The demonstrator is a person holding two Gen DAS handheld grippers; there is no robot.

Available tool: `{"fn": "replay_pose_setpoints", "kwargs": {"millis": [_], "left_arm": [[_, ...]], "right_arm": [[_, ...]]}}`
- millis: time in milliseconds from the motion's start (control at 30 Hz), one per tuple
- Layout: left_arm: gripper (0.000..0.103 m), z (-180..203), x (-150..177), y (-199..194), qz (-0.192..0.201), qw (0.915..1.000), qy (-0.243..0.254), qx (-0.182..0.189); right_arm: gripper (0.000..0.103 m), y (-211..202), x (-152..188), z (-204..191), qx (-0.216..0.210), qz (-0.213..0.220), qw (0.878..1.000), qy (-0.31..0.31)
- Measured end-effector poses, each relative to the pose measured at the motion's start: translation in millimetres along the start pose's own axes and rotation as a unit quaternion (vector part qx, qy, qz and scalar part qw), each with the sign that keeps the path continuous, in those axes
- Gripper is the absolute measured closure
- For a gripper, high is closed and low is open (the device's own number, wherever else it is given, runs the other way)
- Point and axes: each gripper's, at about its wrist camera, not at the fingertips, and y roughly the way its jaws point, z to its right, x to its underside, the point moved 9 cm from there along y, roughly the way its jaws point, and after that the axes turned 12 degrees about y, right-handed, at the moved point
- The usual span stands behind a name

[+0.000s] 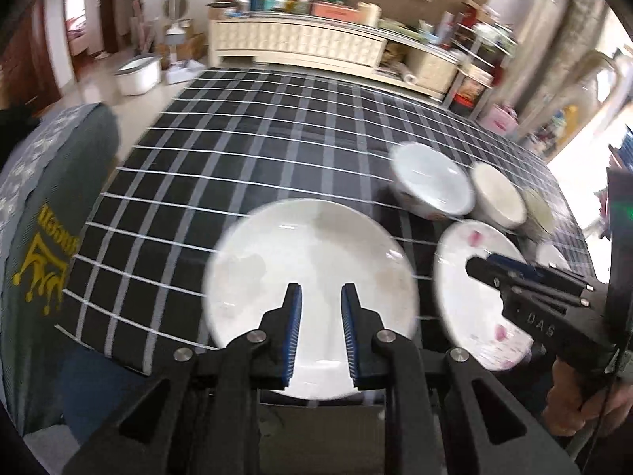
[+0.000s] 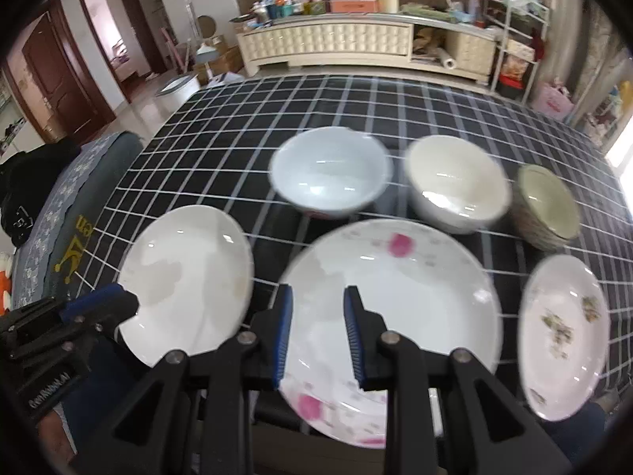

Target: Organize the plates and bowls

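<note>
Three plates lie along the front of the black checked table: a plain white plate (image 2: pixel 186 277), a pink-flowered plate (image 2: pixel 395 308) and a small patterned plate (image 2: pixel 565 336). Behind them stand three bowls: white (image 2: pixel 332 170), cream (image 2: pixel 455 182) and greenish (image 2: pixel 548 206). My left gripper (image 1: pixel 321 297) is open above the plain white plate (image 1: pixel 312 261). My right gripper (image 2: pixel 318 297) is open above the pink-flowered plate, and it also shows in the left wrist view (image 1: pixel 480 265) over that plate (image 1: pixel 467 289).
A cushioned chair with a yellow crown print (image 1: pixel 51 237) stands at the table's left side. A cluttered cream cabinet (image 2: pixel 348 43) runs behind the table. A metal shelf rack (image 2: pixel 518 39) stands at the back right. A white basin (image 1: pixel 138 73) sits on the floor.
</note>
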Motion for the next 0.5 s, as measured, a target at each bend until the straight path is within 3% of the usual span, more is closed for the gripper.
{"fn": "replay_pose_setpoints", "kwargs": {"millis": [333, 500], "left_arm": [[0.085, 90.1, -3.8, 18.3, -0.020, 0.9965, 0.057, 0.059], [0.085, 111.6, -6.2, 36.5, -0.039, 0.9946, 0.072, 0.064]], "right_arm": [[0.073, -10.7, 15.6, 70.3, 0.022, 0.001, 0.998, 0.051], [0.073, -5.5, 17.3, 95.7, 0.027, -0.005, 0.997, 0.072]]}}
